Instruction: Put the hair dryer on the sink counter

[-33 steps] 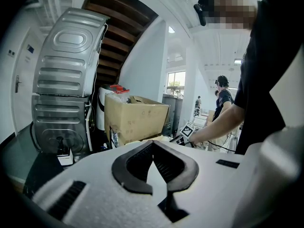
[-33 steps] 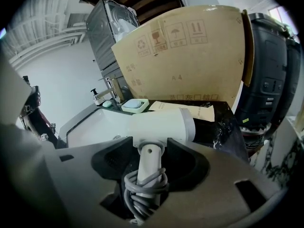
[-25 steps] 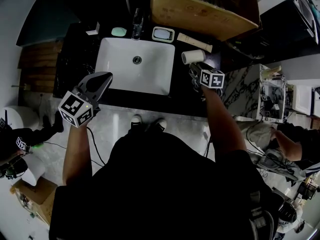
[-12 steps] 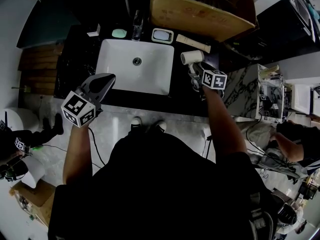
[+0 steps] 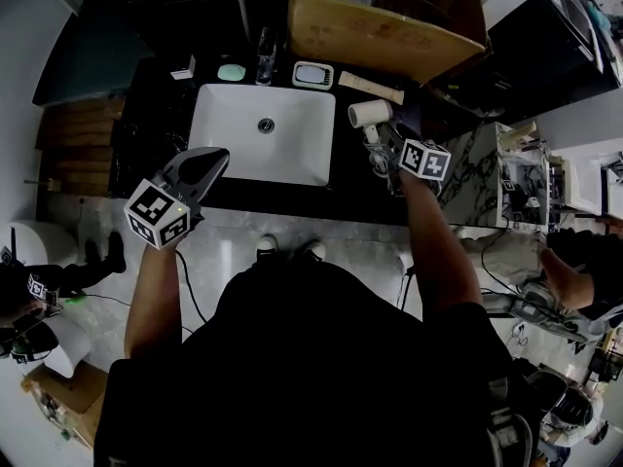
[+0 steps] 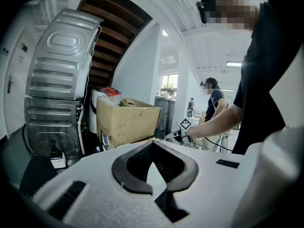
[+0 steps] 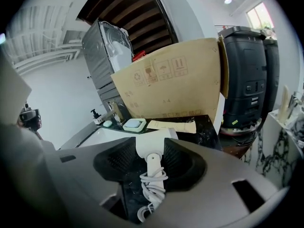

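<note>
The white hair dryer point(image 5: 370, 113) lies on the black counter point(image 5: 362, 181) just right of the white sink point(image 5: 292, 156), its handle wrapped in white cord. My right gripper point(image 5: 386, 144) hangs just above and behind it. In the right gripper view the dryer point(image 7: 151, 148) shows in the gap of the right gripper point(image 7: 151, 145). Its jaws have just been closing, and I see no pad pressing on the dryer. My left gripper point(image 5: 216, 154) hovers over the sink's front left corner; in its own view the left gripper point(image 6: 152, 144) has tips that meet on nothing.
A big cardboard box point(image 5: 389, 27) stands behind the counter. A faucet point(image 5: 265, 52), a green soap point(image 5: 231, 71), a small white device point(image 5: 313, 74) and a flat tan packet point(image 5: 370, 88) line the back edge. Another person point(image 5: 574, 280) is at the right.
My right gripper has drawn up and back from the hair dryer, which stays where it lay. The left gripper has hardly moved.
</note>
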